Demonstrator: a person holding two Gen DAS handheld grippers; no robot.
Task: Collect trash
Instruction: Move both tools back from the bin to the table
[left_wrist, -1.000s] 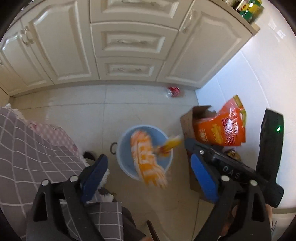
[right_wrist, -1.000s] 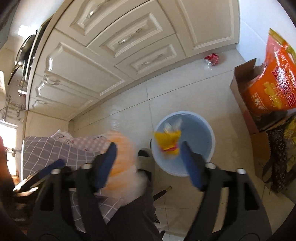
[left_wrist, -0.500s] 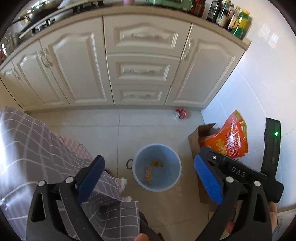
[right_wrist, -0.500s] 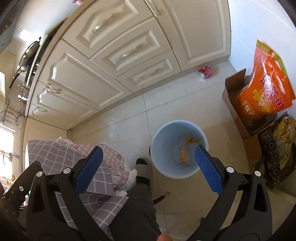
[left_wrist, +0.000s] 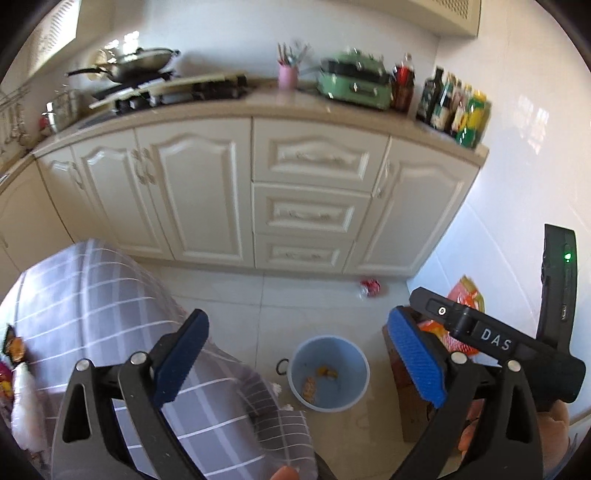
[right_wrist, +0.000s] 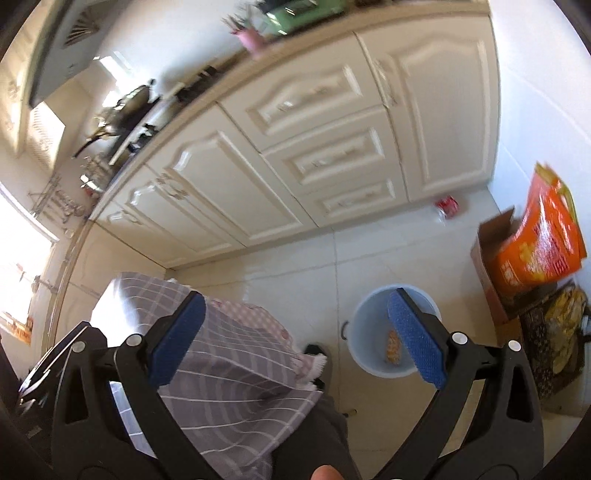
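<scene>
- Both grippers are being held high above the blue bin (left_wrist: 330, 373), which is standing on the floor tiles in front of the cream cabinets (left_wrist: 310, 206).
- The left gripper (left_wrist: 295, 362) is being kept spread wide, with nothing between its blue pads (left_wrist: 415, 363).
- The right gripper (right_wrist: 293, 343) is likewise being kept spread wide and empty.
- Two pieces of trash are being seen inside the bin in the left view: an orange wrapper (left_wrist: 309, 386) and a smaller yellow piece (left_wrist: 327, 371).
- One red can (left_wrist: 370, 287) is being left on the floor beyond the bin, close to the foot of the cabinets; it is judged to be the next thing to collect.
- For that pickup, one gripper is best being lowered with its jaws kept wide, the can being straddled across its narrow side before the pads are closed, so that it is not being pushed under the cabinet edge.
- One cardboard box (right_wrist: 487, 266) with one orange bag (right_wrist: 543, 240) in it is standing to the right of the bin; whether it counts as trash cannot be told.
- A checked cloth (left_wrist: 110, 306) is lying to the left of the bin, with packets at its far left edge that are too blurred to be counted.
</scene>
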